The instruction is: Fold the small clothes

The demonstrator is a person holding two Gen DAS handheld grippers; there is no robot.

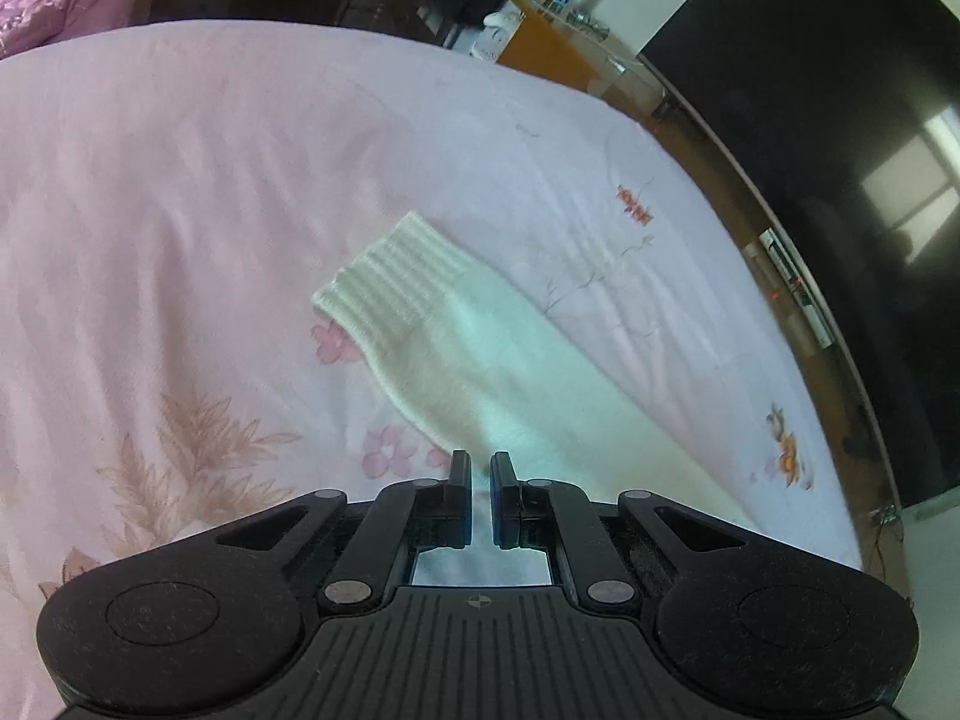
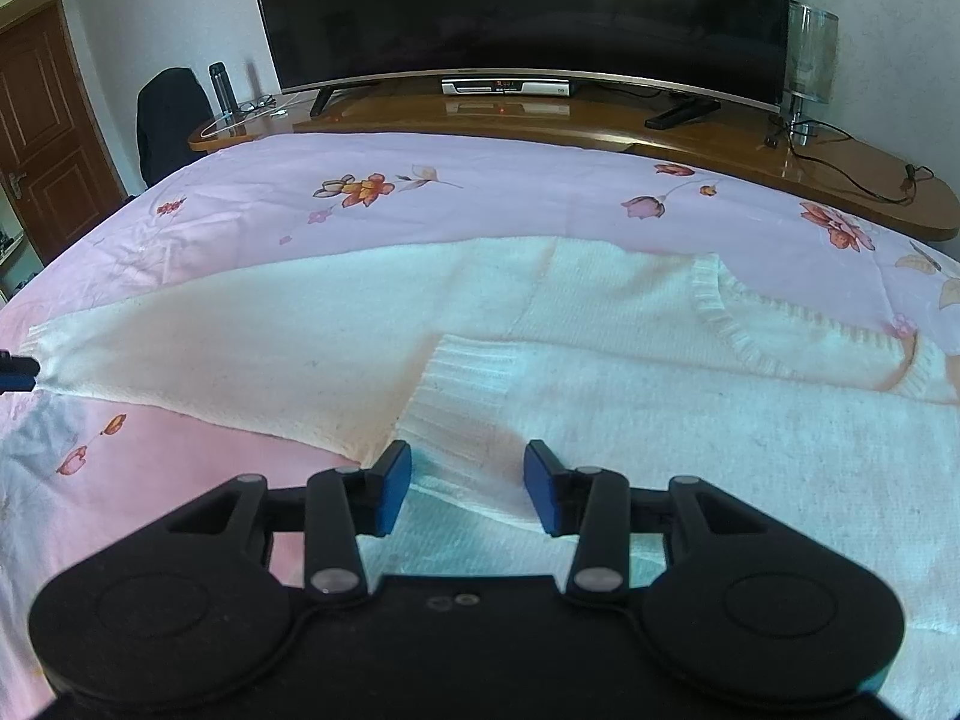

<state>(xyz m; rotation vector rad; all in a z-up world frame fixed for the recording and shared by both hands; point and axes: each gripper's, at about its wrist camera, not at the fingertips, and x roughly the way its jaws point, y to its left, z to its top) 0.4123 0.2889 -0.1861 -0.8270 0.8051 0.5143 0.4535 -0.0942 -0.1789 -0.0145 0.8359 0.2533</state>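
Observation:
A white knit sweater [image 2: 660, 420] lies flat on the pink floral bedsheet [image 2: 420, 204]. One sleeve is folded across the body, its ribbed cuff [image 2: 462, 396] just ahead of my right gripper [image 2: 468, 480], which is open and empty with its jaws either side of the cuff's edge. The other sleeve [image 2: 240, 354] stretches left. In the left wrist view that sleeve [image 1: 480, 372] runs away from my left gripper [image 1: 480, 471] to its ribbed cuff [image 1: 396, 276]. The left jaws are nearly closed over the sleeve's near edge; a narrow gap shows and I cannot tell if fabric is pinched.
A wooden TV bench [image 2: 540, 114] with a large dark television [image 2: 522, 6] runs along the bed's far edge. A set-top box [image 2: 504, 86], a bottle [image 2: 221, 84] and cables sit on it. A dark chair [image 2: 171, 120] and a door [image 2: 42, 138] stand at left.

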